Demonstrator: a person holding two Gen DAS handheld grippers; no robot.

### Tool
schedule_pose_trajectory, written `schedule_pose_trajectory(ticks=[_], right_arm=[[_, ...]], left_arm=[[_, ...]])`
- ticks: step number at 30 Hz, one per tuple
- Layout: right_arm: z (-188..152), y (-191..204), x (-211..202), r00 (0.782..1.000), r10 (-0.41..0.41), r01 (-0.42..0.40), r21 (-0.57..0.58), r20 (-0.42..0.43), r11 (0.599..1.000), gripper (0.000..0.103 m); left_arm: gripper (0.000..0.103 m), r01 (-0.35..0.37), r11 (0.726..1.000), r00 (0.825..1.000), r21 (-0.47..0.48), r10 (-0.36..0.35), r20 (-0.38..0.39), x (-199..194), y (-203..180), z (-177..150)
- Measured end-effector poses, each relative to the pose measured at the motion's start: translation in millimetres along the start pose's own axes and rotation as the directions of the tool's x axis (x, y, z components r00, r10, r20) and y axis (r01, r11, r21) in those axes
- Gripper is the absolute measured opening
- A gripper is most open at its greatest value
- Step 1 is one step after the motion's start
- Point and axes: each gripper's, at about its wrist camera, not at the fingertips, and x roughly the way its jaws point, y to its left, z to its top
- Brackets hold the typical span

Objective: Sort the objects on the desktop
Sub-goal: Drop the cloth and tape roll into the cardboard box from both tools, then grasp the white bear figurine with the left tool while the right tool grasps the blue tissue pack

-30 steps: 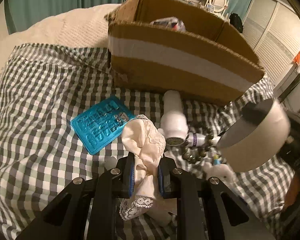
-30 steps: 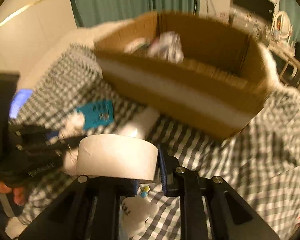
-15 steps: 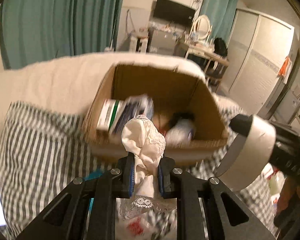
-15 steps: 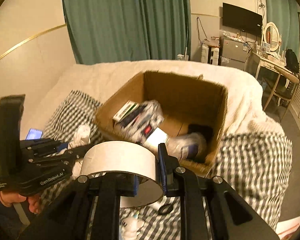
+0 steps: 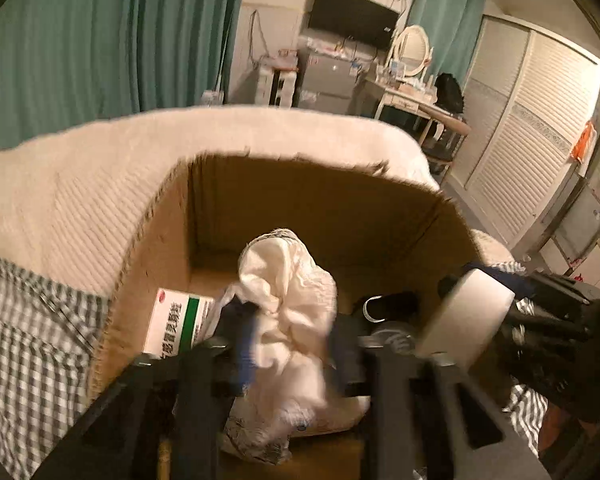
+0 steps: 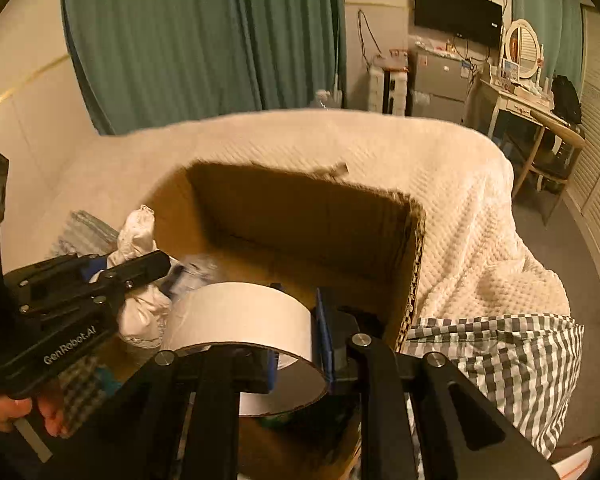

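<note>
My left gripper (image 5: 290, 340) is over the open cardboard box (image 5: 300, 184). Its jaws stand apart, and the cream lace cloth (image 5: 288, 280) hangs loose between them, blurred. My right gripper (image 6: 296, 340) is shut on a white tape roll (image 6: 240, 312) and holds it over the box's near right part (image 6: 416, 248). The tape roll also shows in the left wrist view (image 5: 468, 312). The left gripper and cloth show in the right wrist view (image 6: 136, 240) at the left.
The box holds a white and green medicine carton (image 5: 176, 324), a dark object (image 5: 384, 304) and other items. It stands on a bed with a cream quilt (image 6: 440, 168) and a checked cloth (image 6: 500, 352). Teal curtains and furniture are behind.
Both grippers moved forward over the box. My left gripper's jaws have opened and the cloth has come loose. The right gripper still holds the tape roll.
</note>
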Motion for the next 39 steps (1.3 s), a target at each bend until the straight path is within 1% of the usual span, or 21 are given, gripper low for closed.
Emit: schedule_pose_trajectory(ticks=[1, 2, 3, 5, 7, 8, 10, 11, 12, 13, 16, 18, 20, 25, 28, 29, 31, 33, 35, 39], right_arm=[[-0.8, -1.6, 5.1, 1.0, -0.012, 0.012, -0.007, -0.013, 1.0, 0.056], [-2.5, -2.3, 8.0, 0.999, -0.033, 0.033, -0.019, -0.023, 0.999, 0.078], [-3.7, -1.8, 7.9, 0.999, -0.044, 0.043, -0.037, -0.026, 0.998, 0.08], [-4.5, 2.4, 5.2, 0.997, -0.059, 0.055, -0.082, -0.044, 0.995, 0.08], [-7.9, 8.0, -1.1, 0.994, -0.1, 0.092, -0.127, -0.054, 0.988, 0.08], [-10.8, 12.8, -6.8, 0.989, -0.135, 0.124, -0.162, -0.059, 0.979, 0.08], [-16.6, 17.3, -18.0, 0.984, -0.173, 0.162, -0.196, -0.036, 0.967, 0.08], [-22.1, 19.9, -30.4, 0.983, -0.184, 0.178, -0.205, -0.014, 0.963, 0.08], [-25.9, 22.0, -38.6, 0.984, -0.18, 0.175, -0.204, -0.005, 0.963, 0.08], [-31.2, 23.0, -48.7, 0.987, -0.163, 0.16, -0.199, 0.0, 0.967, 0.081], [-52.5, 27.6, -78.0, 0.997, -0.079, 0.077, -0.172, -0.001, 0.982, 0.081], [-71.9, 33.7, -92.5, 0.999, -0.038, 0.036, -0.156, -0.011, 0.987, 0.081], [-90.9, 41.3, -98.8, 0.999, -0.005, 0.0, -0.138, -0.035, 0.99, 0.081], [-147.3, 60.3, -99.8, 0.992, 0.066, -0.074, -0.075, -0.106, 0.994, 0.081], [-181.2, 70.9, -90.5, 0.978, 0.13, -0.133, -0.011, -0.161, 0.991, 0.081], [-187.4, 73.4, -86.8, 0.975, 0.137, -0.14, -0.004, -0.174, 0.99, 0.081], [-201.5, 81.6, -78.9, 0.971, 0.133, -0.135, 0.0, -0.198, 0.991, 0.081], [-213.8, 91.3, -69.9, 0.961, 0.135, -0.141, -0.008, -0.24, 0.99, 0.081], [-223.6, 101.9, -60.7, 0.95, 0.146, -0.158, -0.021, -0.276, 0.987, 0.081], [-236.2, 117.5, -51.2, 0.946, 0.117, -0.142, -0.062, -0.301, 0.988, 0.081]], left_arm=[[0.073, -0.012, 1.0, 1.0, -0.014, 0.012, 0.0, 1.4, 4.0, -2.1], [0.09, -0.034, 0.999, 0.999, -0.038, 0.035, 0.008, 0.1, 8.0, -3.0], [0.097, -0.043, 0.998, 0.999, -0.056, 0.044, 0.017, -2.2, 10.7, -3.7], [0.097, -0.04, 0.996, 0.999, -0.074, 0.041, 0.013, -8.8, 14.3, -3.0], [0.097, -0.048, 0.997, 0.999, -0.066, 0.047, -0.011, -15.2, 13.1, -3.0], [0.097, -0.057, 0.997, 0.998, -0.055, 0.056, -0.013, -19.8, 11.0, -2.2], [0.097, -0.091, 0.996, 0.996, -0.023, 0.091, 0.001, -35.9, 5.7, -8.9], [0.098, -0.104, 0.995, 0.995, -0.008, 0.104, 0.009, -45.5, 4.2, -13.9], [0.099, -0.112, 0.994, 0.994, 0.003, 0.112, 0.01, -52.8, 3.4, -19.4], [0.099, -0.117, 0.993, 0.993, 0.016, 0.117, 0.009, -62.6, 2.7, -27.8], [0.1, -0.131, 0.991, 0.991, 0.017, 0.131, 0.002, -86.1, 7.1, -56.7], [0.1, -0.143, 0.99, 0.99, -0.003, 0.143, -0.017, -96.9, 12.7, -78.9], [0.1, -0.161, 0.986, 0.986, -0.044, 0.159, -0.04, -105.7, 22.6, -107.3], [0.1, -0.205, 0.972, 0.976, -0.114, 0.195, -0.094, -112.2, 40.4, -177.5], [0.1, -0.235, 0.965, 0.968, -0.118, 0.22, -0.122, -104.2, 45.5, -211.5], [0.1, -0.232, 0.966, 0.969, -0.116, 0.219, -0.114, -102.8, 46.0, -221.3], [0.1, -0.234, 0.967, 0.971, -0.102, 0.226, -0.084, -100.7, 46.4, -235.1], [0.1, -0.234, 0.967, 0.969, -0.102, 0.223, -0.105, -95.6, 48.0, -240.0], [0.1, -0.226, 0.967, 0.969, -0.114, 0.211, -0.128, -90.2, 50.8, -238.1], [0.1, -0.222, 0.968, 0.971, -0.114, 0.208, -0.121, -88.9, 49.9, -238.6]])
